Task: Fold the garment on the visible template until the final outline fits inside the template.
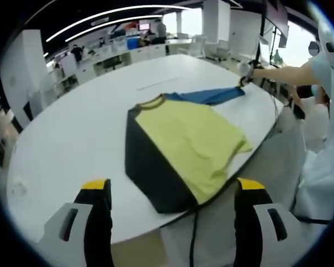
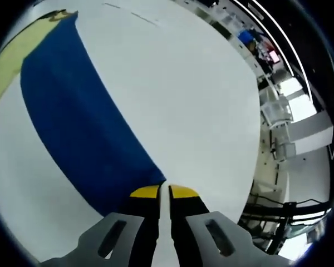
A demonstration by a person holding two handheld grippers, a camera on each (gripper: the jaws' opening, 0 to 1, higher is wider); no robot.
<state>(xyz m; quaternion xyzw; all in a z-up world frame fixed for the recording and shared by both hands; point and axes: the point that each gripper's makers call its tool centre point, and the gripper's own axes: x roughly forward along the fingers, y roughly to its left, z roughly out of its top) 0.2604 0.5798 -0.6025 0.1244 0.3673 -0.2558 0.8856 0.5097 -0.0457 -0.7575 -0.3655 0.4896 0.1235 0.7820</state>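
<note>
in my left gripper view my left gripper (image 1: 172, 192) stands released, its two yellow-tipped jaws wide apart and holding nothing, raised off the white table (image 1: 72, 133). the garment (image 1: 183, 142), a yellow shirt with a dark side panel and a blue sleeve (image 1: 211, 95), lies flat ahead of those jaws and between them in the view, its near dark corner reaching the table's edge. it sits apart from my left jaws, not touching them. the blue sleeve stretches away from the collar toward the far right, where my right gripper (image 1: 244, 77) meets its end, with my arm reaching in from the right

in my right gripper view my right gripper (image 2: 163, 192) is clenched, jaws pressed together with only a thin slit between the yellow tips, and the narrow end of the blue sleeve (image 2: 83, 117) runs right up into that pinch. the sleeve widens away from the tips toward the upper left, lying on the table (image 2: 200, 100), and a strip of the yellow body shows at the far left edge

desks and chairs stand beyond the table
</note>
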